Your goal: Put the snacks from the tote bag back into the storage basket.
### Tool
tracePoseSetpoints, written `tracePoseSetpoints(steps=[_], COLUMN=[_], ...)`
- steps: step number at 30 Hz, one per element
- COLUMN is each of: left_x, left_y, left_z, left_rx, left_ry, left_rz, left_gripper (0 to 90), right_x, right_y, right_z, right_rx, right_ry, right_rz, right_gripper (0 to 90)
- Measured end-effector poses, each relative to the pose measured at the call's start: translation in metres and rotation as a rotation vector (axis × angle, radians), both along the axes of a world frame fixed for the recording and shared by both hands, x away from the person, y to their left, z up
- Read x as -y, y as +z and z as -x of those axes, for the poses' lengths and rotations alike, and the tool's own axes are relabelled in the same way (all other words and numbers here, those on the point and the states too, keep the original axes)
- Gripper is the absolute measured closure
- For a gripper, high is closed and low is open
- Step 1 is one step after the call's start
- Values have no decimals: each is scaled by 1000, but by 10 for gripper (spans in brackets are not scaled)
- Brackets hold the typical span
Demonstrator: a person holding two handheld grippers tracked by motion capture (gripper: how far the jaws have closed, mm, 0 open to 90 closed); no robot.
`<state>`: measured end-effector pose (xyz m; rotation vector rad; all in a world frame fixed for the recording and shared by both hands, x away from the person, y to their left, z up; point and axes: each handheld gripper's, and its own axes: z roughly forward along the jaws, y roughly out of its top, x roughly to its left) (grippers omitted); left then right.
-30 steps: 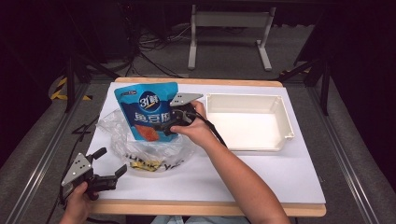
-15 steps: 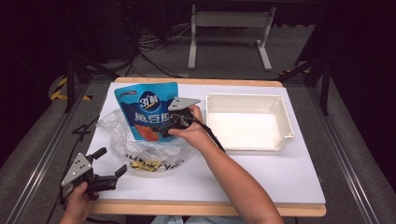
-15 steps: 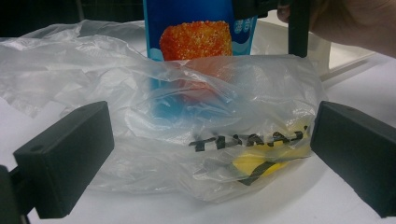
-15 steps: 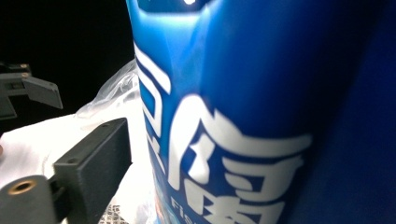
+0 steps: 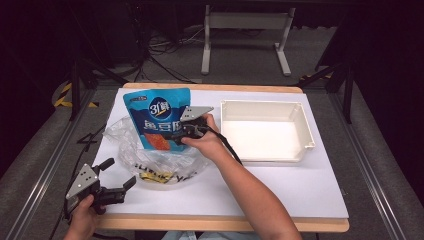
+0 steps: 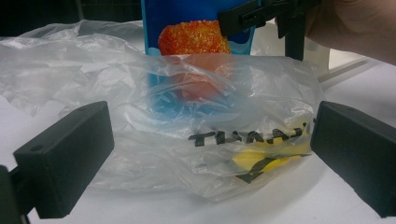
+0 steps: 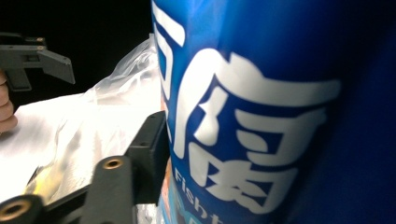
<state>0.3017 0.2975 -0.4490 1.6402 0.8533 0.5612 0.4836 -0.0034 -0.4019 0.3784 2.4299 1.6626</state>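
Note:
A blue snack pouch point(image 5: 156, 117) with white lettering and an orange food picture stands upright inside a crumpled clear plastic bag point(image 5: 155, 165). My right gripper point(image 5: 175, 134) has just been closing and is shut on the pouch's right edge. In the right gripper view the pouch point(image 7: 261, 116) presses against one black finger point(image 7: 144, 149) and hides the other. My left gripper point(image 5: 119, 173) is held at the table's front left, open. Its wide jaws frame the bag point(image 6: 187, 130) without touching it. The pouch point(image 6: 196, 37) rises behind, with the right gripper point(image 6: 261, 14) on it.
A yellow packet with black print point(image 6: 266, 156) lies in the bottom of the plastic bag. An empty white tray point(image 5: 305, 135) sits on the right side of the white tabletop. Dark floor, cables and a stand lie beyond the far edge.
The right gripper's jaws have closed onto the pouch, which now stands slightly more upright. The left gripper has stayed where it was.

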Motion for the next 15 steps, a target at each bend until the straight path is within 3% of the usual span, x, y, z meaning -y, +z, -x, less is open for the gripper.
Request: tracePoseSetpoints(steps=[15], left_x=[0], left_y=[0], left_z=[0], left_rx=[1], left_ry=[2], left_rz=[-1], left_gripper=[1], right_x=[1], right_y=[-4], right_z=[1], right_rx=[-7], right_ry=[-16], right_rz=[-26], right_gripper=[509])
